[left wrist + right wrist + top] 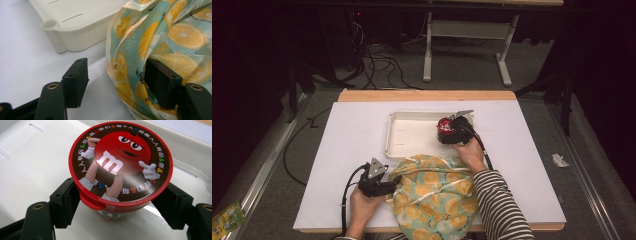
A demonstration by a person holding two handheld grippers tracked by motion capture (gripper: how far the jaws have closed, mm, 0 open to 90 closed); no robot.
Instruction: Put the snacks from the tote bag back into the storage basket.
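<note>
Right gripper [120, 202] grasps red-lidded cup [121, 165] upright in tray [404, 135], at 1 o'clock from fruit-print bag [434, 192]; left gripper [117, 77] released, jaws straddling the bag's edge.

On the red lid of the candy cup [120, 165] we read a white "m" across the red M&M's character, ringed by small Chinese characters and coloured "&" signs. Dark lettering on the orange-print bag [160, 50] was illegible.

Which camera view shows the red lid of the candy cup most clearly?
The right gripper view: the red lid faces the camera, its picture readable. The high view shows a small red spot in the white tray. The left gripper view adds nothing.
</note>
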